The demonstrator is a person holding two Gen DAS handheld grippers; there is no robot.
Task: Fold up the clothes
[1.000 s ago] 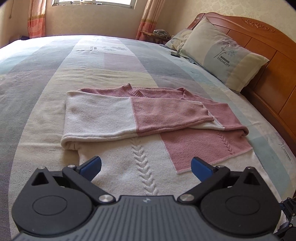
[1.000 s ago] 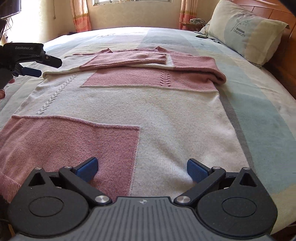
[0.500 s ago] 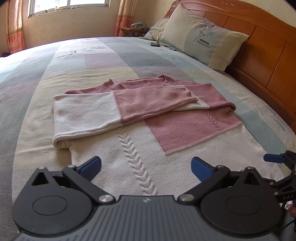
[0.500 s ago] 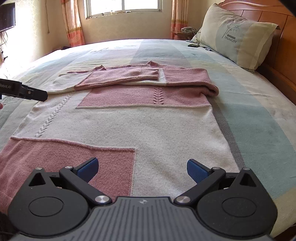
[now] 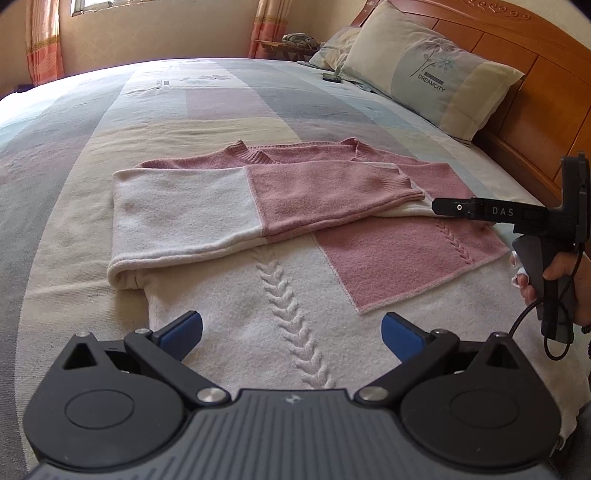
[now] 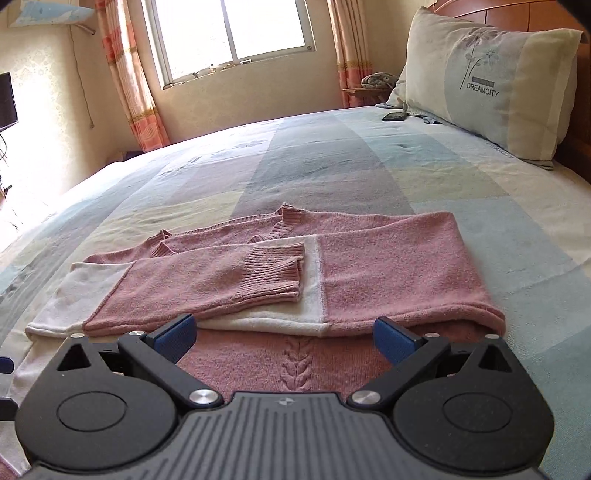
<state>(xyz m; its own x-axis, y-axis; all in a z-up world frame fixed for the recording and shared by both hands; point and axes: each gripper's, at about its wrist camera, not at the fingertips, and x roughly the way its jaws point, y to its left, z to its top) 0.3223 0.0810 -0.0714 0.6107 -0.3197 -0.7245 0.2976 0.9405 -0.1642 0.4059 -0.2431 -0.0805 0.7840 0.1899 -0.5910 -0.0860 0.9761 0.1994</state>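
Note:
A pink and cream knit sweater (image 5: 295,206) lies flat on the bed, both sleeves folded across its chest. My left gripper (image 5: 291,332) hovers open over the cream lower body, holding nothing. My right gripper (image 6: 284,336) is open and empty too, low over the pink panel just short of the folded sleeves (image 6: 236,284). In the left wrist view the right gripper (image 5: 443,207) shows side-on at the sweater's right edge, held by a hand (image 5: 561,273). The ribbed cuff (image 6: 273,275) lies on top of the other sleeve.
A patchwork bedspread (image 5: 221,99) covers the bed. A large pillow (image 5: 436,81) leans on the wooden headboard (image 5: 535,110) at the right. A small dark device (image 6: 394,116) lies by the pillow. A window (image 6: 229,33) with curtains is at the far wall.
My right gripper has travelled from the sweater's hem up to the folded sleeves, and now shows in the left wrist view. My left gripper shifted a little. Both stayed open.

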